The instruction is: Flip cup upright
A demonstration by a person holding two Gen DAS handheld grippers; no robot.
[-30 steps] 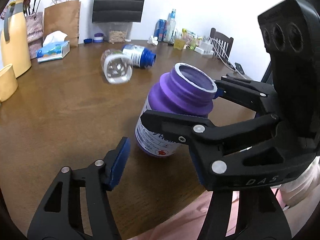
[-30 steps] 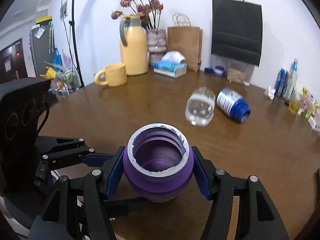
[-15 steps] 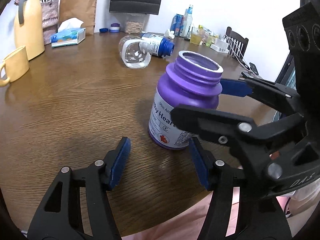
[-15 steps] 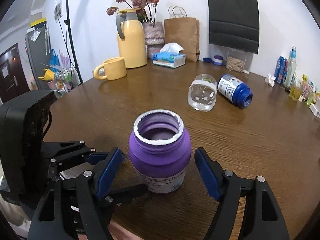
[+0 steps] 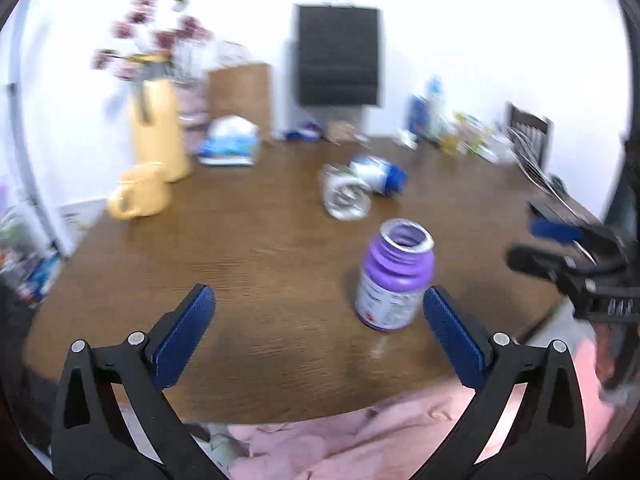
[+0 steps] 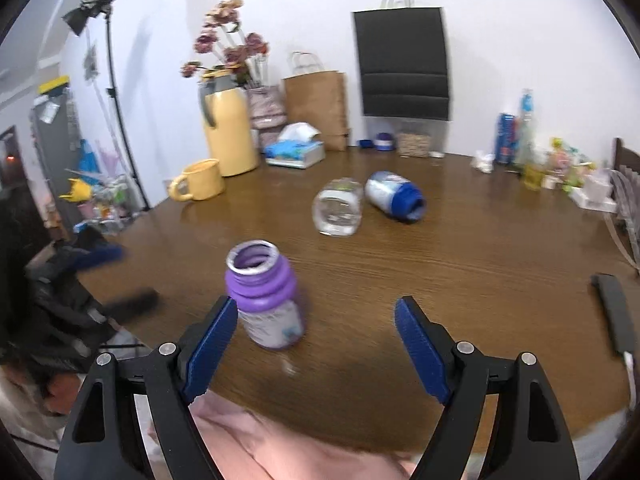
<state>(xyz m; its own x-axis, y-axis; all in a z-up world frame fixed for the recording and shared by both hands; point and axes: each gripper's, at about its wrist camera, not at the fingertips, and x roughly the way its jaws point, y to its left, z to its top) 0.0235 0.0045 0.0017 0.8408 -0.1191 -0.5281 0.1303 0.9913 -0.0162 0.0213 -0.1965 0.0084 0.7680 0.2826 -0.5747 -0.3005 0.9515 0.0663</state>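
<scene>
The purple bottle (image 5: 394, 276) stands upright, mouth up, on the brown table (image 5: 260, 248) near its front edge; it also shows in the right wrist view (image 6: 266, 296). My left gripper (image 5: 318, 332) is open and empty, pulled back from the bottle. My right gripper (image 6: 316, 344) is open and empty, with the bottle just ahead of its left finger (image 6: 210, 340). The right gripper also shows at the right edge of the left wrist view (image 5: 568, 248). A clear glass cup (image 6: 338, 212) and a blue-capped bottle (image 6: 394, 196) lie on their sides mid-table.
A yellow mug (image 6: 198, 180), yellow jug (image 6: 228, 132), tissue box (image 6: 296, 150) and paper bags (image 6: 316, 104) stand at the back left. Bottles and small items (image 6: 532, 156) crowd the back right. A black object (image 6: 614, 312) lies at the right table edge.
Both grippers have drawn back from the purple bottle, which stays standing upright. The right gripper had opened off it half a second ago and is now farther away.
</scene>
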